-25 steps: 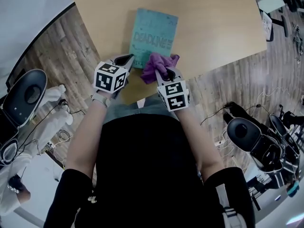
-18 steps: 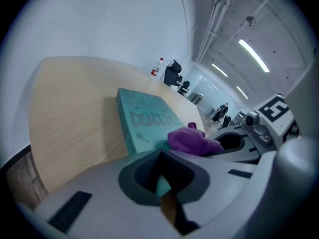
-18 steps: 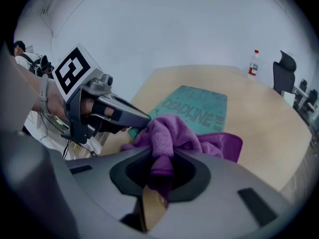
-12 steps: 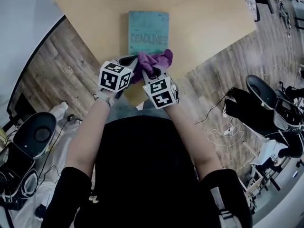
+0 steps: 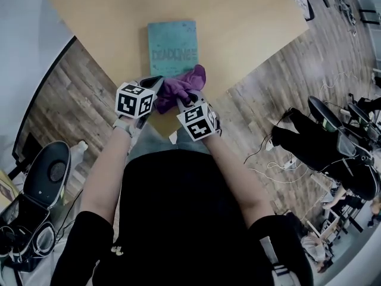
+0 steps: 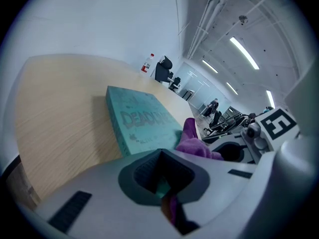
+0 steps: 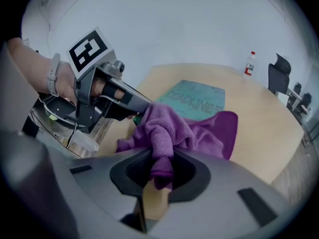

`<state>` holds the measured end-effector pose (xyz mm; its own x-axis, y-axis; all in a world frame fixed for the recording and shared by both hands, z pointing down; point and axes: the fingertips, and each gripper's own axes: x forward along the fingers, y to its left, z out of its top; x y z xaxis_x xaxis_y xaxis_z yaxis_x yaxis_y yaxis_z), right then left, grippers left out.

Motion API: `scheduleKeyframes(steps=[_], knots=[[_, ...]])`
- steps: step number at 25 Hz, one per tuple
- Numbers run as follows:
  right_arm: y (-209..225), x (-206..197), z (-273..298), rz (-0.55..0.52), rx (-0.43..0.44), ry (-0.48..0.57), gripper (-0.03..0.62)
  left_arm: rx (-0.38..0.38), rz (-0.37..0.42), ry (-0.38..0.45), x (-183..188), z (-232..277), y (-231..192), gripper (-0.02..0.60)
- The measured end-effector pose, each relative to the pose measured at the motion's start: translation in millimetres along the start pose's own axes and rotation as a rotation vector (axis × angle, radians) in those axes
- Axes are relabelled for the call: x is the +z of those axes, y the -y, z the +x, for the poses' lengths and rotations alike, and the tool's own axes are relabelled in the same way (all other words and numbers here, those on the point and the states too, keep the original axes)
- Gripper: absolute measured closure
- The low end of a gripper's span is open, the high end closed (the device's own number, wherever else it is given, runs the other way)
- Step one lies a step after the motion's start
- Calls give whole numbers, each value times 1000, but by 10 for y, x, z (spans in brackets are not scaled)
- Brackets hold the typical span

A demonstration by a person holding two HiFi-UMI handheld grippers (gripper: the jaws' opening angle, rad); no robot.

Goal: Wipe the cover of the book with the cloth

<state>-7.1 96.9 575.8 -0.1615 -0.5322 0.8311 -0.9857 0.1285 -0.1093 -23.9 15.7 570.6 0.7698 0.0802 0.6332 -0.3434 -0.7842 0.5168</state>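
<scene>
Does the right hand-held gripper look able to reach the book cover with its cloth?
Probably yes: the cloth in the right hand-held gripper lies over the near edge of the book, and the cover beyond is bare.

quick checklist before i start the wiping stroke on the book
1. The right gripper is shut on the purple cloth: ok.
2. Cloth meets the teal book cover: ok, at its near edge only.
3. The left gripper steadies the book: cannot tell; its shut tip sits at the near corner.
4. Book flat on the light wooden table: ok.
5. Rest of cover free of objects: ok.
</scene>
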Motion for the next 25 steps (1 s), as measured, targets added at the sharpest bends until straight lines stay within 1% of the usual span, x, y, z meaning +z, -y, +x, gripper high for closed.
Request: scheduleKeyframes(steps=[2, 5, 7, 10, 14, 17, 23, 25], knots=[[107, -96, -51, 11, -8, -10, 516, 13, -6, 15, 3, -5, -1, 561], [277, -179, -142, 20, -16, -7, 516, 19, -7, 78, 24, -20, -21, 561], [386, -210, -250, 35, -20, 5, 516, 25, -25, 106, 8, -36, -35, 561], [578, -214, -470, 99, -29, 52, 516, 54, -61, 119, -33, -76, -34, 561], [779, -129, -782, 176, -41, 130, 516, 75, -58, 161, 5, -239, 58, 561], [888, -46, -1028, 209, -41, 185, 514, 80, -37, 202, 126, -412, 185, 561], [1017, 164, -1588, 227, -65, 289, 514, 67, 76, 275, 398, -835, 586, 560], [1037, 253, -1796, 233, -74, 329, 514, 78, 93, 315, 503, -1015, 697, 560]])
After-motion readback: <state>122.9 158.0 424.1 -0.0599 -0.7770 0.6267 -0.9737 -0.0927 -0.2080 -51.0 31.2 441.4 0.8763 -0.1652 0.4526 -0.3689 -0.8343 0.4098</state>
